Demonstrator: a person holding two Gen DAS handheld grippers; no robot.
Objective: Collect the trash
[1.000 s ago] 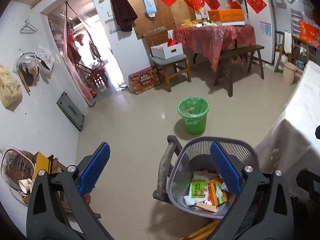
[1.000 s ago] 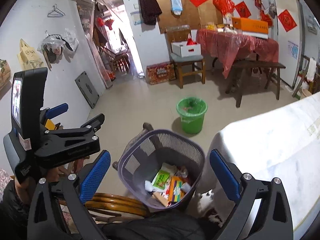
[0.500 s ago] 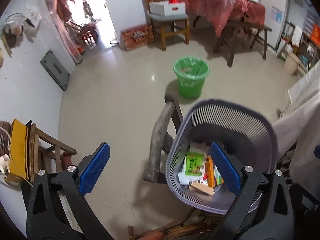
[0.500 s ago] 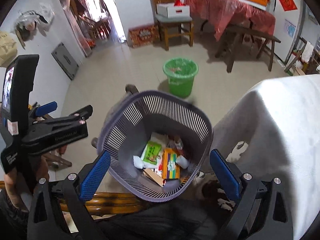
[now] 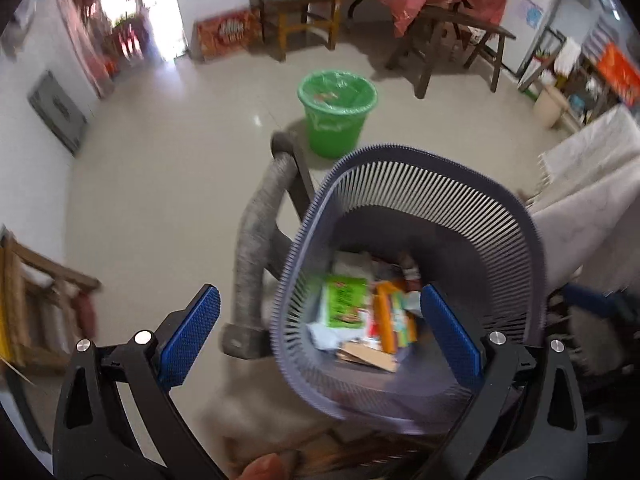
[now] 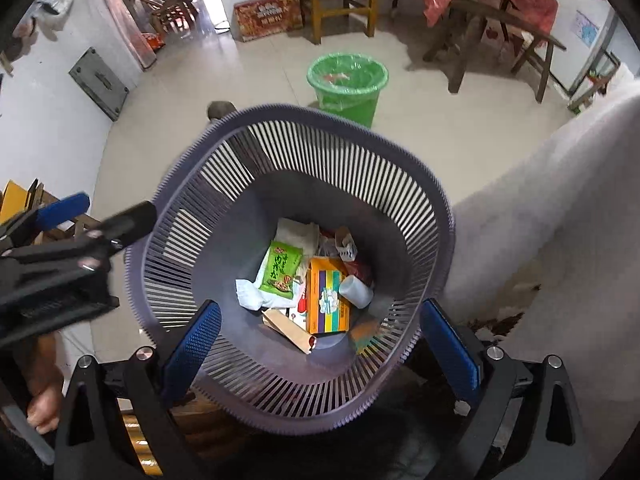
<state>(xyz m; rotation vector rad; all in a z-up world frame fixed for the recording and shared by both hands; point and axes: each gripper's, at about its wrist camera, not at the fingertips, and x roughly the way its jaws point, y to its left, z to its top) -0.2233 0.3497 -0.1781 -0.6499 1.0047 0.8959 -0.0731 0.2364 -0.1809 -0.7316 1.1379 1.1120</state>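
Purple plastic slats are filling both my wrist views: a ribbed wastebasket (image 6: pixel 288 264) is sitting below my two grippers, and I am looking straight down into it. Lying on its floor are a green snack packet (image 6: pixel 280 270), an orange box with coloured stripes (image 6: pixel 326 300), crumpled white paper (image 6: pixel 250 294), a small white cup on its side (image 6: pixel 356 291) and a brown cardboard scrap (image 6: pixel 290 330), all heaped together and touching. My right gripper (image 6: pixel 320 332) is hovering over the near rim with its blue pads (image 6: pixel 192 338) spread wide, one on either side of the heap, pinching nothing. My left gripper (image 5: pixel 320 340) is likewise gaping, its right pad over the basket's contents and its left pad over bare floor; that view is blurred. In the right wrist view I am seeing the left gripper at the basket's left edge, a hand (image 6: pixel 44 400) under it. Beyond the basket a green bucket (image 6: pixel 347 84) lined with a green bag is standing on the tiled floor (image 6: pixel 168 128), something small and orange lying inside it. A grey padded chair arm (image 5: pixel 260 248) is running along the basket's left side, and white cloth (image 6: pixel 560 220) is draping to its right.
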